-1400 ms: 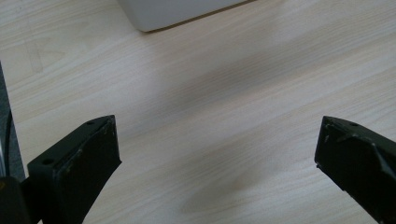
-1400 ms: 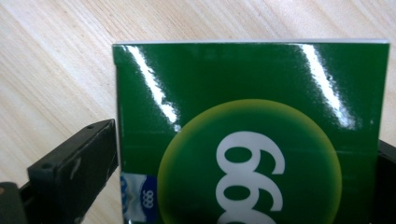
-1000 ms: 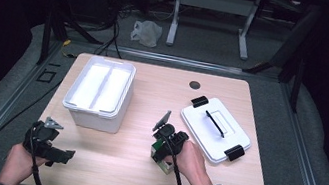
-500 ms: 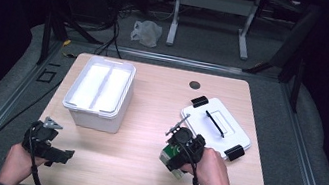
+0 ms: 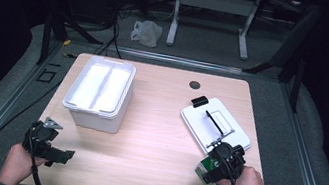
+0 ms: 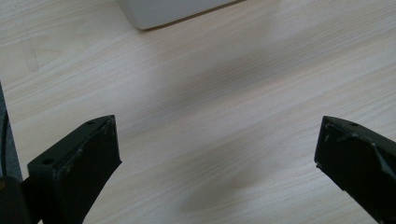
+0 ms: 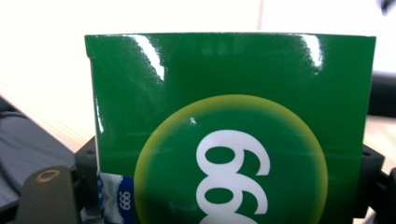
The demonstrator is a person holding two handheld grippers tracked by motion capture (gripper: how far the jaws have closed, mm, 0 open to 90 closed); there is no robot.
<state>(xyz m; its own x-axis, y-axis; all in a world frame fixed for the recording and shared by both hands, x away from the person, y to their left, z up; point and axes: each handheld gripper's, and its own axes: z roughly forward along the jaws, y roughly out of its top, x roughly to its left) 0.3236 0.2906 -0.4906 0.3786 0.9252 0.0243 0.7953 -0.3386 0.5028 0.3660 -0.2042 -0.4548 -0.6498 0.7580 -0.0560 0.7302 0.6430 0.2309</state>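
A glossy green box [image 7: 229, 93] with a yellow-ringed circle and white digits sits between the jaws of my right gripper [image 7: 229, 158], which is shut on it. From above, that right gripper [image 5: 221, 163] hovers at the table's front right, with the green box [image 5: 203, 174] just off the near corner of a white lid [image 5: 215, 124]. My left gripper [image 5: 49, 147] is at the front left. Its jaws stand wide open over bare wood with nothing between them; the left gripper [image 6: 217, 135] points toward the white bin [image 6: 173, 9].
An open white bin [image 5: 99, 92] stands at the table's left middle. The lid lies flat at the right, with a black handle and black latches. A dark round hole [image 5: 194, 85] marks the far table edge. Bare wood [image 5: 159, 142] spans the middle.
My right gripper has carried the green box from the table's middle to the front right, beside the lid's near corner. The left gripper has stayed nearly still.
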